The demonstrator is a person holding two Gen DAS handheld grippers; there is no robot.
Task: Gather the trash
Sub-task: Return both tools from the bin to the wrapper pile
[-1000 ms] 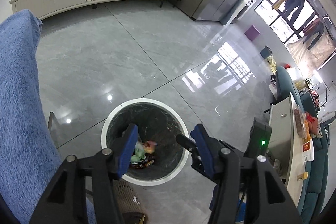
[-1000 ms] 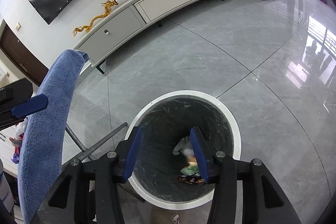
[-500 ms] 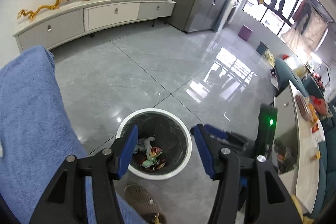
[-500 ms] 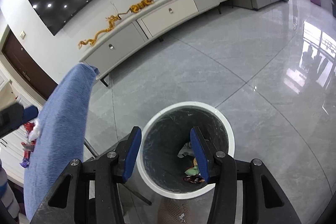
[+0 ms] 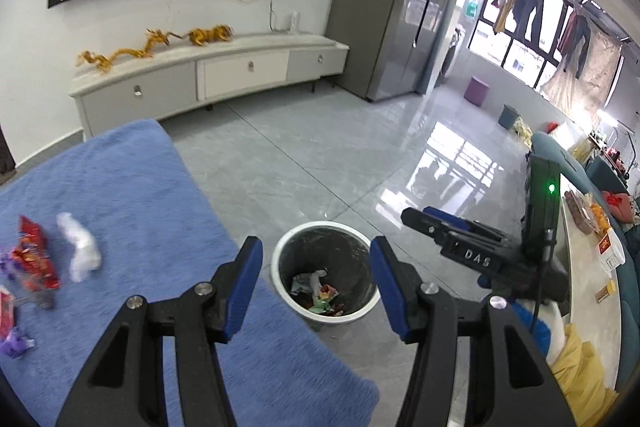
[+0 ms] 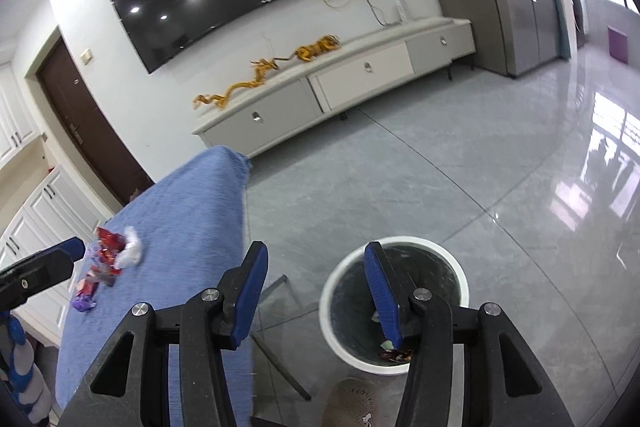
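Your blue-covered surface (image 5: 132,211) carries the remaining trash: a white crumpled tissue (image 5: 80,247) beside red wrappers (image 5: 34,259). The white-rimmed bin (image 5: 326,273) stands on the floor beside it, with discarded wrappers inside. Your left claw (image 5: 316,287) is apart and empty. Your right claw (image 6: 316,295) is also apart and empty.

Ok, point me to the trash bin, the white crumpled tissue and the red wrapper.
trash bin (image 5: 280,247): left wrist view, white rim, left side.
white crumpled tissue (image 5: 80,247): left wrist view, its middle.
red wrapper (image 5: 34,257): left wrist view, its middle.
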